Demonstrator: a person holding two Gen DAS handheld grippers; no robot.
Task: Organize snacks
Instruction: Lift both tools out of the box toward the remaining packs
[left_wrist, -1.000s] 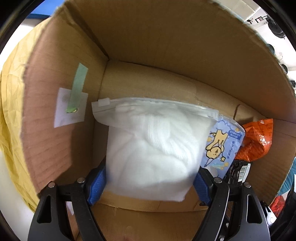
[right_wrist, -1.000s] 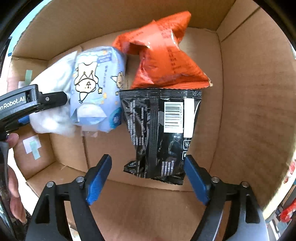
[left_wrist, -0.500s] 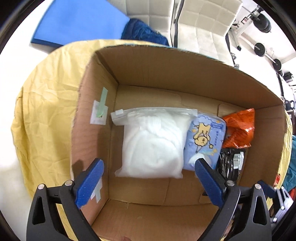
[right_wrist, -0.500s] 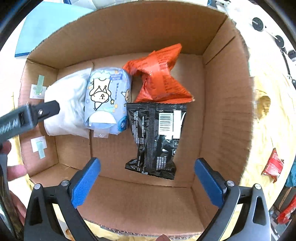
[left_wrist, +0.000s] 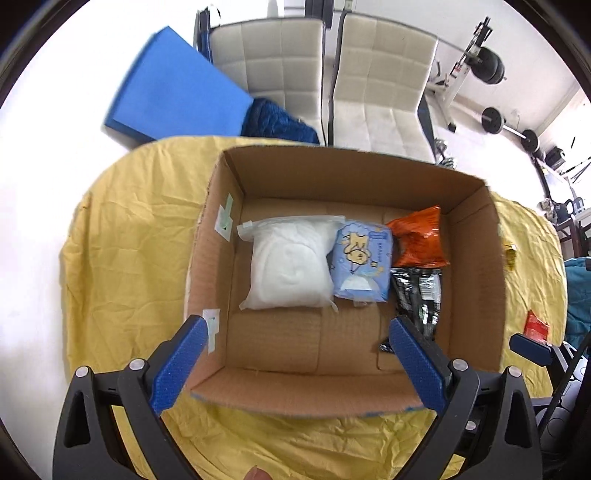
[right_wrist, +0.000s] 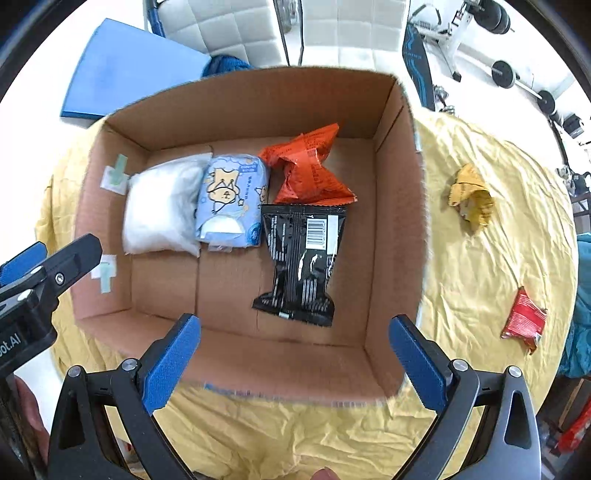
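Note:
An open cardboard box (left_wrist: 476, 280) (right_wrist: 399, 229) stands on a yellow cloth. Inside lie a white zip bag (left_wrist: 288, 269) (right_wrist: 162, 210), a light blue pack with a cartoon bear (left_wrist: 364, 266) (right_wrist: 231, 199), an orange packet (left_wrist: 419, 238) (right_wrist: 306, 170) and a black packet (left_wrist: 419, 295) (right_wrist: 303, 258). My left gripper (left_wrist: 295, 354) hangs open above the box's near wall, holding nothing. High over the near right part of the box, my right gripper (right_wrist: 295, 350) is open too and empty. The left gripper shows at the right wrist view's left edge.
On the yellow cloth (right_wrist: 480, 295) right of the box lie a crumpled yellow wrapper (right_wrist: 471, 195) and a red packet (right_wrist: 522, 321) (left_wrist: 535, 325). Behind the table stand white chairs (left_wrist: 376, 85), a blue board (left_wrist: 173, 88) and gym weights (left_wrist: 491, 66).
Both grippers have lifted up and back out of the box. The left one let go of the white bag, which now lies on the box floor.

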